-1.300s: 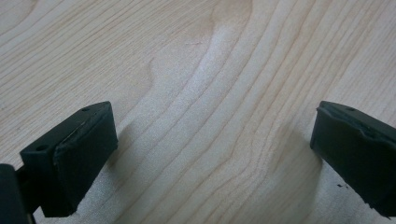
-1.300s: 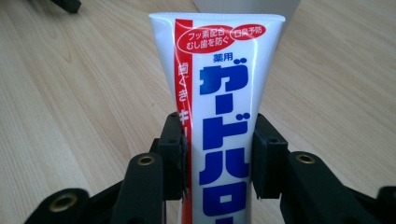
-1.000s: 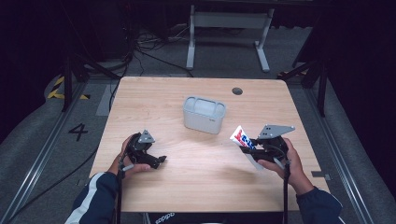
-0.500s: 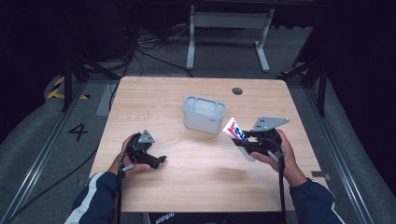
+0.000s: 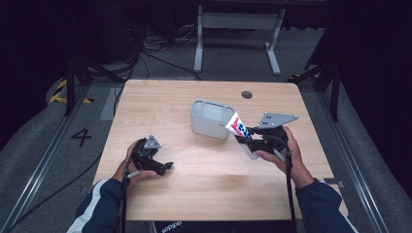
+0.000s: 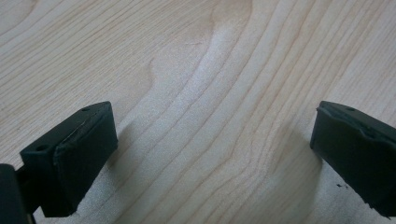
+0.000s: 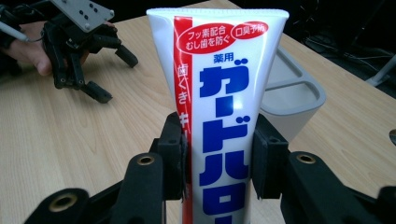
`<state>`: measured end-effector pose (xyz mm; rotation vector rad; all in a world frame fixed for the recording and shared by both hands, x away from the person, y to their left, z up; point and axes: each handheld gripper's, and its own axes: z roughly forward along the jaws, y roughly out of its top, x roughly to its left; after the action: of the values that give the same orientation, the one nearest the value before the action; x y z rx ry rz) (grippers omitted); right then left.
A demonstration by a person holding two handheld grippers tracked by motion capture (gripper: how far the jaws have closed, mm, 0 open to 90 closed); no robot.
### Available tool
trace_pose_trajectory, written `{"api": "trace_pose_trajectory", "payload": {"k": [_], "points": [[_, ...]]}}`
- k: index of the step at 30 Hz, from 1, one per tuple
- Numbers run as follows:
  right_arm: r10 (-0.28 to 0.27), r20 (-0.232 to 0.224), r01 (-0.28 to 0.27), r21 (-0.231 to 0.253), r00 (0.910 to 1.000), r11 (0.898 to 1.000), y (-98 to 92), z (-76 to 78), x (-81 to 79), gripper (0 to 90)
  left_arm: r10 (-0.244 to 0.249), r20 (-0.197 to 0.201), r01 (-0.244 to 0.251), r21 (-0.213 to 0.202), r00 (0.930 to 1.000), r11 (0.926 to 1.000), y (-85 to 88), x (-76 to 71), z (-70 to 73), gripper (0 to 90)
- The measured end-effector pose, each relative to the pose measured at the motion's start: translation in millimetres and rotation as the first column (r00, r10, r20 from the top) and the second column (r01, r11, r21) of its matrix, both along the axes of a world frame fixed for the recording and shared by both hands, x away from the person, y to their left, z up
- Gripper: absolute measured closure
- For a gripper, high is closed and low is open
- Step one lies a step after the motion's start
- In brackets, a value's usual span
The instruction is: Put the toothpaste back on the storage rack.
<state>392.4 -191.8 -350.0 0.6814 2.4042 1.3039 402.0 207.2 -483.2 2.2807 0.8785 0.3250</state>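
Pale wood-grain bench (image 5: 209, 194) on grey floor; dark room, cables behind. Right gripper (image 7: 217, 154): jaws pinching a white toothpaste tube (image 7: 219, 93), held off the bench just beside the grey two-compartment holder (image 5: 210, 118). Left gripper (image 6: 210, 154): jaws spread, resting on bare bench.
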Motion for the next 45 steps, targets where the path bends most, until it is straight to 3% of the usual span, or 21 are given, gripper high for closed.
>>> {"api": "trace_pose_trajectory", "payload": {"k": [18,45], "points": [[0.023,0.044,-0.024,0.029,0.9988,0.999,17.5,17.5,11.3,62.8,0.003,-0.001,-0.003,-0.002,1.0,1.0,-0.2,-0.6,-0.1,1.2],[-0.006,0.108,-0.008,0.129,0.9941,0.992,35.8,33.0,42.0,62.8,0.0,-0.004,0.0,0.0,1.0,1.0,0.0,-0.8,0.2,1.2]]}}
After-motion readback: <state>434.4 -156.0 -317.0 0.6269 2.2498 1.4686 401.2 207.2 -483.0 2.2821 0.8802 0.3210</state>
